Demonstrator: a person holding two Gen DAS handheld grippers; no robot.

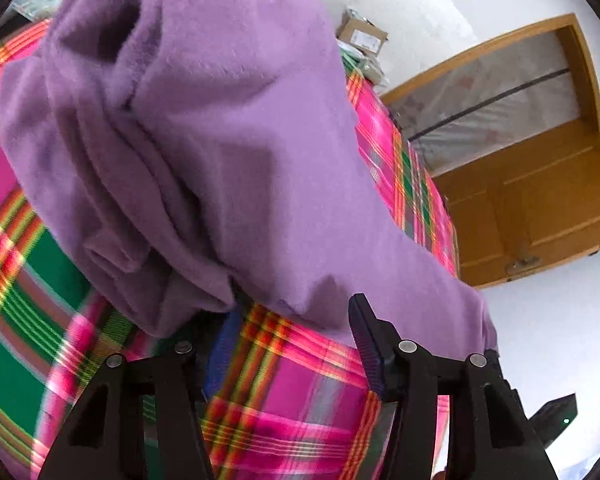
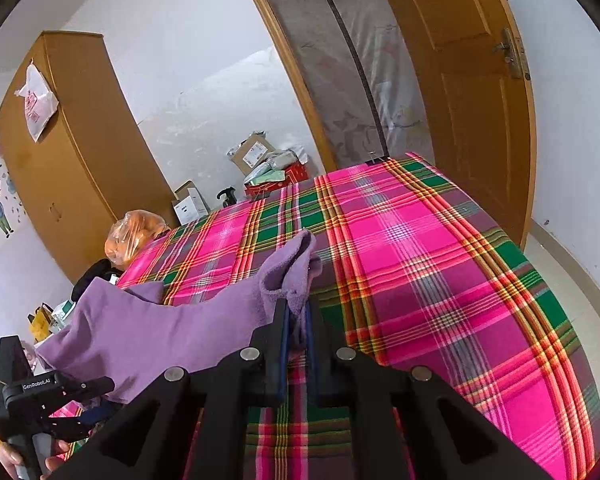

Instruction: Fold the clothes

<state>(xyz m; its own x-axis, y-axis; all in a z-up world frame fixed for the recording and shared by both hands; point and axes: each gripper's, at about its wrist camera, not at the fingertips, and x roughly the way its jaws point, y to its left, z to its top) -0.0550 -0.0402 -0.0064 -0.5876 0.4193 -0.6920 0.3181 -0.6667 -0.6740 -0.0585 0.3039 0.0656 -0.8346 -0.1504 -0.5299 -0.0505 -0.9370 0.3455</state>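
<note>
Purple garment (image 2: pixel 148 336) held above plaid bed (image 2: pixel 440 248). Right gripper (image 2: pixel 296 320) clamped on its edge. Left gripper (image 1: pixel 288 344) spread apart, nothing pinched. Risk: single-point hold, fabric slipped or bunched.

Bright daylight, fisheye warping, slight motion blur
</note>
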